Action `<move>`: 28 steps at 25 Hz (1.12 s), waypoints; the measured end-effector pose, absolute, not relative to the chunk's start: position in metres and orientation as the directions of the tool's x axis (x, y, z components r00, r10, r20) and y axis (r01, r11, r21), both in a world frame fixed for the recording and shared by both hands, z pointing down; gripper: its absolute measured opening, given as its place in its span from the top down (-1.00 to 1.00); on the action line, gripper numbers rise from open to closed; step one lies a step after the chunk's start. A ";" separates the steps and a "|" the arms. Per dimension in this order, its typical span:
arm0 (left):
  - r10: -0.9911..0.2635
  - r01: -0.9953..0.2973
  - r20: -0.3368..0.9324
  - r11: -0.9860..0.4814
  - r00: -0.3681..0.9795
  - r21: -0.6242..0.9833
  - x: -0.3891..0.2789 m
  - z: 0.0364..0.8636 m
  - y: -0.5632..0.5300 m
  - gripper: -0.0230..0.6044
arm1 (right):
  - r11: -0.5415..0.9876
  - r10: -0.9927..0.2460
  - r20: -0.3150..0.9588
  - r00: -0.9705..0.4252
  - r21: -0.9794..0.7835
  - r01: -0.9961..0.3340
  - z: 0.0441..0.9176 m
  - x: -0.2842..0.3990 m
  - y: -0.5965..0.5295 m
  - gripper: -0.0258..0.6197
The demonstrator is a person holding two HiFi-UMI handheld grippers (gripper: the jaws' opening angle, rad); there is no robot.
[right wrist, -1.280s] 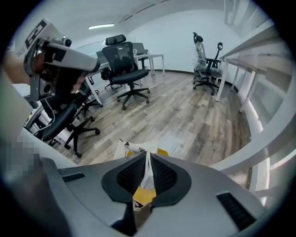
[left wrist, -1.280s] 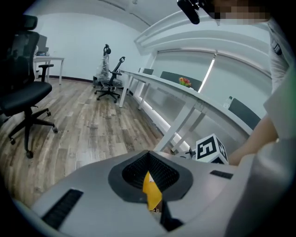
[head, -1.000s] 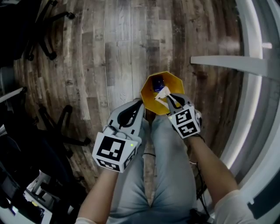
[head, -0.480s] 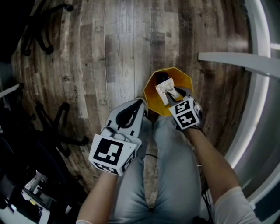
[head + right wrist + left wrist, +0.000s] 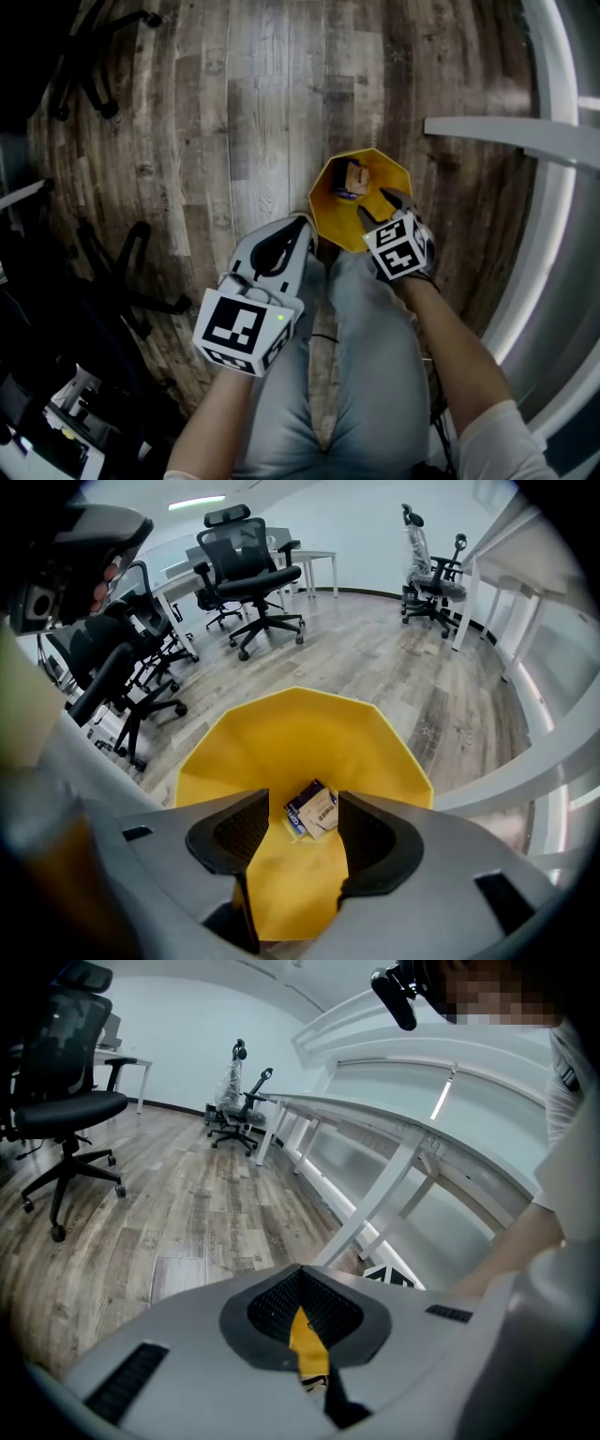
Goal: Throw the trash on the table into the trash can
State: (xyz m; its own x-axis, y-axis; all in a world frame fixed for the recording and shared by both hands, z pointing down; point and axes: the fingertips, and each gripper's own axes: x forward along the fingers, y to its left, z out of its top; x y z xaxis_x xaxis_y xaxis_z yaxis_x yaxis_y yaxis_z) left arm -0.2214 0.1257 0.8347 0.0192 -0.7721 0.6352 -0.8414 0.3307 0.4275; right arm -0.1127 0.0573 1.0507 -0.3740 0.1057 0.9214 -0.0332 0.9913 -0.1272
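Floor (image 5: pixel 234 112): wood-grain planks, grey-brown, matte, with mottled patches.
Trash can (image 5: pixel 337 220): bright yellow and smooth-walled, with a many-sided rim and sides tapering down to a narrow bottom; standing on the floor just ahead of the knees.
Trash (image 5: pixel 352 178): small crumpled packet, part blue and part tan, print too small to read; lying at the bottom of the trash can, touched by neither gripper.
Right gripper (image 5: pixel 377 203): pointed steeply down over the can's near rim; jaws spread after just opening, nothing between the ribbed dark pads, the trash seen through the gap well below.
Left gripper (image 5: pixel 302 225): angled down beside the can's near-left edge; jaws pressed together, empty.
Forearms: bare, reaching forward over legs (image 5: pixel 366 375) in light jeans.
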 end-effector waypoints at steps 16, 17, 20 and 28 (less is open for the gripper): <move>-0.783 -0.853 0.622 0.317 0.011 0.415 -0.224 0.747 0.123 0.92 | 0.994 0.097 0.892 -0.442 -0.107 0.002 0.920 -0.125 0.045 0.37; -0.783 -0.855 0.621 0.312 0.015 0.414 -0.225 0.732 0.123 0.92 | 0.994 0.103 0.885 -0.454 -0.107 0.017 0.899 -0.128 0.046 0.42; -0.786 -0.865 0.617 0.285 0.035 0.413 -0.221 0.688 0.115 0.92 | 0.992 0.114 0.856 -0.503 -0.122 0.019 0.832 -0.135 0.041 0.63; -0.807 -0.901 0.588 0.214 0.055 0.378 -0.219 0.581 0.102 0.92 | 0.989 0.115 0.761 -0.639 -0.150 -0.001 0.668 -0.153 0.030 0.78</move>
State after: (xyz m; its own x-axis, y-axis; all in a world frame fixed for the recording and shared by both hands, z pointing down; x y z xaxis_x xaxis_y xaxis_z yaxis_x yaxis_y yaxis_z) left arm -0.2195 0.1023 0.5811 0.0548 -0.8071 0.5878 -0.9007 0.2141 0.3779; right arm -0.1533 0.0296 0.6681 -0.6385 0.1148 0.7610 -0.0015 0.9886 -0.1504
